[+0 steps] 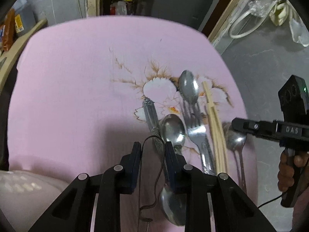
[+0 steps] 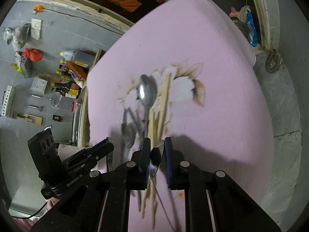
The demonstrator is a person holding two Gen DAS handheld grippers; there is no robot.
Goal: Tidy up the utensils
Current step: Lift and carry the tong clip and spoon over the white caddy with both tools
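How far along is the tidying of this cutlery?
Early, by the look of it. Nothing looks sorted yet: spoons, a fork, a knife and chopsticks lie mixed in one heap on the pink cloth. In hand: the right gripper is pinching a spoon's bowl, and the left gripper straddles the knife. The rest remains.

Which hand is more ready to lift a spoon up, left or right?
Probably the right. The right tongs already pinch a spoon bowl between their pads. The left tongs straddle a patterned handle but look not quite closed.
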